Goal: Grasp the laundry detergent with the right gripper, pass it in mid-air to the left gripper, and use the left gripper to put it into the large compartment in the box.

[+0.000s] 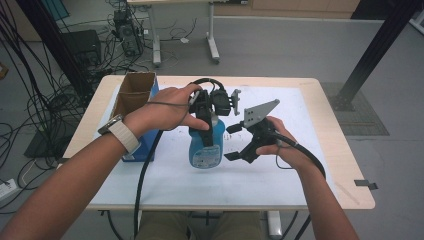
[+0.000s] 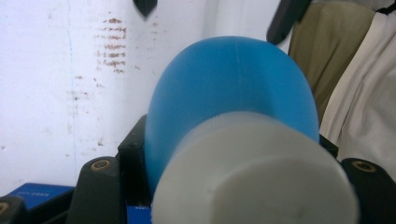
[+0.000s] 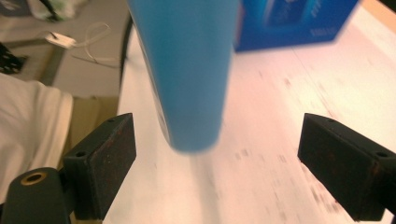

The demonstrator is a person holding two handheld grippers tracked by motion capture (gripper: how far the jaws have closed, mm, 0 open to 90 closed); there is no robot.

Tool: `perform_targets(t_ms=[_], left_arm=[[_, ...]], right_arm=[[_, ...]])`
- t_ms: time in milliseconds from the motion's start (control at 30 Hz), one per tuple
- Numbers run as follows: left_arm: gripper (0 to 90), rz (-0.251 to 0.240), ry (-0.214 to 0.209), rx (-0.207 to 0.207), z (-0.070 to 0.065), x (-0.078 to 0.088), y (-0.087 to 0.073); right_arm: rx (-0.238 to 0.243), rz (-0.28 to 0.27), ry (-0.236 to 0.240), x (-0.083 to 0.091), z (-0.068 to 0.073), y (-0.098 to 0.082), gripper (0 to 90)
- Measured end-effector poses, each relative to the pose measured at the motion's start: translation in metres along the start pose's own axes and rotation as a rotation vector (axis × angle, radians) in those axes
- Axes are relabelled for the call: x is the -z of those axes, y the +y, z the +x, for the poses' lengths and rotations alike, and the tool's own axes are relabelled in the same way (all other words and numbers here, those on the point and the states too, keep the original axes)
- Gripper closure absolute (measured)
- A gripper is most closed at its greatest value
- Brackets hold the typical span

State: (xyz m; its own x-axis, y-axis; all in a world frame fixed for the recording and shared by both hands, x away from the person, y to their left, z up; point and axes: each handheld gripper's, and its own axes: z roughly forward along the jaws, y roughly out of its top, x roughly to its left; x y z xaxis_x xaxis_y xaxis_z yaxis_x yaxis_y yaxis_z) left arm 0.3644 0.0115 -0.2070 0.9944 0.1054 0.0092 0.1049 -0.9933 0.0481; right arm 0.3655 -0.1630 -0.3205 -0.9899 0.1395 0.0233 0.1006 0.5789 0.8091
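"What is around you?"
"You sit at a light wood table [image 1: 345, 165] on a grey floor [image 1: 300, 45]. Black cables [image 1: 35, 95] hang and lie at your left."
"And far off?"
"Another table's white legs [image 1: 212, 45], and a black post [image 1: 380, 45] at your right."

A smooth, matt blue plastic bottle [image 2: 233, 88] has a dull white plastic cap [image 2: 254, 175]. Beside it are a brown cardboard box [image 1: 132, 92], a scuffed white paper sheet [image 1: 310, 140] and a pale wood tabletop [image 1: 345, 155].
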Motion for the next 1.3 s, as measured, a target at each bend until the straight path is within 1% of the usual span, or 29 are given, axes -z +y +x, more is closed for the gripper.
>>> perform_targets(t_ms=[133,300,433,533,567,600,667,733,867,933,967,1067,1167,1267,1300], left_arm=[[37.3,-0.009,0.004,0.041,0.002,0.006,-0.002],[37.3,-0.010,0.035,0.113,0.007,0.017,-0.005],[37.2,-0.022,0.052,0.178,0.010,0.026,-0.008],[37.2,-0.019,0.060,0.213,0.013,0.032,-0.009],[37.2,-0.024,0.063,0.229,0.013,0.034,-0.008],[37.2,-0.018,0.065,0.240,0.014,0.036,-0.008],[37.1,-0.017,0.069,0.264,0.016,0.040,-0.006],[37.1,-0.020,0.073,0.298,0.018,0.044,-0.005],[37.1,-0.040,0.093,0.357,0.020,0.052,-0.006],[37.1,-0.054,0.095,0.396,0.022,0.058,-0.008],[37.1,-0.057,0.095,0.407,0.023,0.060,-0.009],[37.1,-0.066,0.103,0.456,0.026,0.066,-0.012],[37.1,-0.055,0.117,0.498,0.029,0.074,-0.013],[37.1,-0.048,0.126,0.540,0.034,0.081,-0.015],[37.1,-0.038,0.127,0.552,0.036,0.084,-0.016]], right_arm=[[-0.021,0.079,-0.026,0.011,-0.002,-0.008,11.6],[-0.053,0.149,-0.065,0.027,-0.007,-0.014,11.7],[-0.069,0.185,-0.092,0.041,-0.012,-0.017,12.2],[-0.073,0.209,-0.106,0.050,-0.017,-0.019,12.2],[-0.074,0.215,-0.107,0.053,-0.019,-0.020,12.2],[-0.076,0.218,-0.107,0.055,-0.020,-0.020,12.2],[-0.073,0.226,-0.105,0.059,-0.023,-0.021,12.2],[-0.065,0.232,-0.099,0.061,-0.026,-0.021,12.2],[-0.050,0.240,-0.074,0.063,-0.032,-0.021,12.4],[-0.042,0.253,-0.065,0.065,-0.036,-0.020,12.4],[-0.041,0.257,-0.060,0.066,-0.038,-0.020,12.3],[-0.039,0.268,-0.056,0.068,-0.042,-0.018,12.3],[-0.027,0.290,-0.049,0.070,-0.045,-0.016,12.4],[-0.026,0.300,-0.056,0.072,-0.049,-0.013,12.4],[-0.027,0.305,-0.057,0.072,-0.051,-0.013,12.4]])
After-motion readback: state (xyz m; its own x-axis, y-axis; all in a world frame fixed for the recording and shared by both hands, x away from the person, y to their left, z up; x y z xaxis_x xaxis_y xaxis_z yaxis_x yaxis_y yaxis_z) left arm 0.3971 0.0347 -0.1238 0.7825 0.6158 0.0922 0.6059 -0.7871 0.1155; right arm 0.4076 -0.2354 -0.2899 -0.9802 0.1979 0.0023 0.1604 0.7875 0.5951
